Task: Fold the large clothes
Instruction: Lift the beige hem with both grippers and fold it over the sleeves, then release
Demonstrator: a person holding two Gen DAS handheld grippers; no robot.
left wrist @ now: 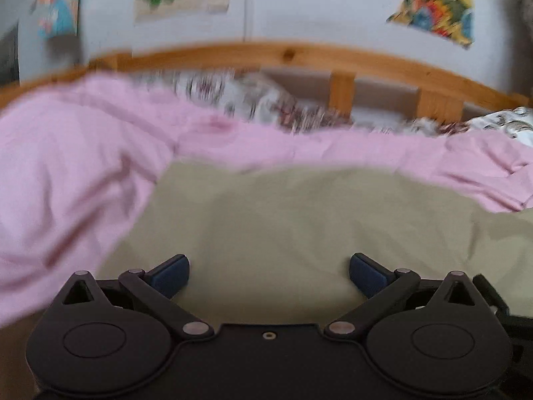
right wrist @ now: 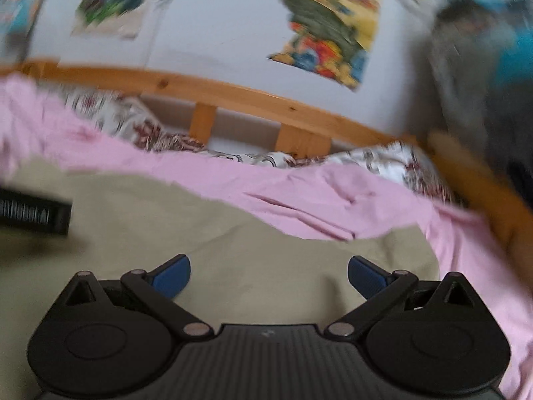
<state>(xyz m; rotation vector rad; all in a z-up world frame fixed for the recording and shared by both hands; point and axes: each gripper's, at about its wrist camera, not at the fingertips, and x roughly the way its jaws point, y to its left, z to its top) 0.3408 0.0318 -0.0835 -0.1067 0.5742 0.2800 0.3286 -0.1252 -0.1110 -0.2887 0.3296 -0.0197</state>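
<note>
khaki garment (left wrist: 299, 220) lies spread on the pink sheet (left wrist: 66, 166), under the gaping, empty left tool (left wrist: 269, 275) and right tool (right wrist: 269, 275).

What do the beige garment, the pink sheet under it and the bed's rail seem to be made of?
Beige garment: looks like thin woven cloth, matte, with soft creases; motion blur hides the weave. Pink sheet: light fabric, probably cotton-like, matte, with fine sharp wrinkles. Bed rail: solid wood, likely pine, warm orange and smooth, with dark knots showing. Both the left gripper and the right gripper hover open, holding nothing.
</note>
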